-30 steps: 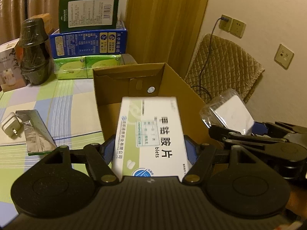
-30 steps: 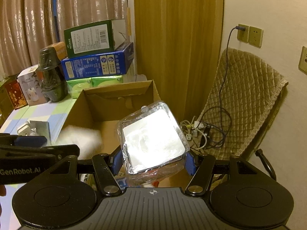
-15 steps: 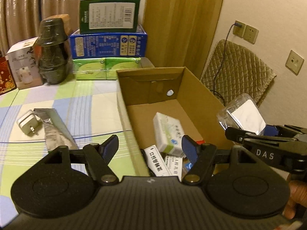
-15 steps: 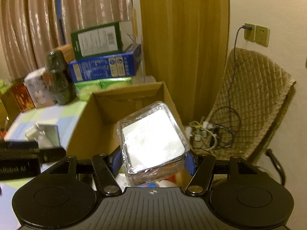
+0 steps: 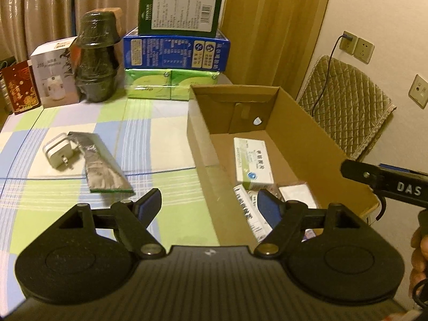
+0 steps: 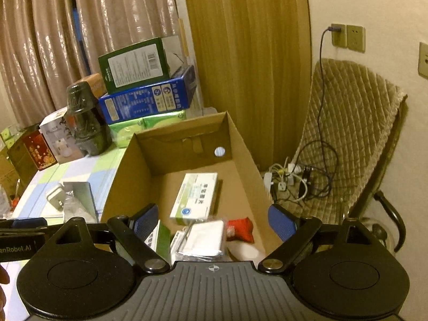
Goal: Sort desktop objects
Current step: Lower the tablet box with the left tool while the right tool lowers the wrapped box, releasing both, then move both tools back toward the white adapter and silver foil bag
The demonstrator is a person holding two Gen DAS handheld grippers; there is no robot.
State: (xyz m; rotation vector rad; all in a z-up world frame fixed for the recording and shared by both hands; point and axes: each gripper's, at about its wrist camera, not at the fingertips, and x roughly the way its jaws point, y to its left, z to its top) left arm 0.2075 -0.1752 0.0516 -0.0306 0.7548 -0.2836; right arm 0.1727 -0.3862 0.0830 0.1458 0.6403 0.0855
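Note:
An open cardboard box (image 5: 302,128) (image 6: 125,171) stands at the table's right edge. A white and green medicine box (image 5: 252,163) (image 6: 196,198) lies flat on its floor. A clear plastic packet with a white pad (image 6: 203,239) (image 5: 297,192) lies nearer, among other small boxes and a red item (image 6: 239,230). My left gripper (image 5: 210,206) is open and empty over the box's left wall. My right gripper (image 6: 214,219) is open and empty above the box's near end. A white plug adapter (image 5: 58,153) and a silver foil pouch (image 5: 103,167) lie on the checked tablecloth.
Stacked green and blue cartons (image 5: 176,56), a dark wrapped jar (image 5: 96,58) and a white carton (image 5: 50,77) line the table's back. A quilted chair (image 6: 347,139) and tangled cables (image 6: 299,182) stand right of the table, by the wall.
My left gripper opened and dropped the medicine box into the cardboard box, then drew back left. My right gripper opened and let the clear packet fall into the box.

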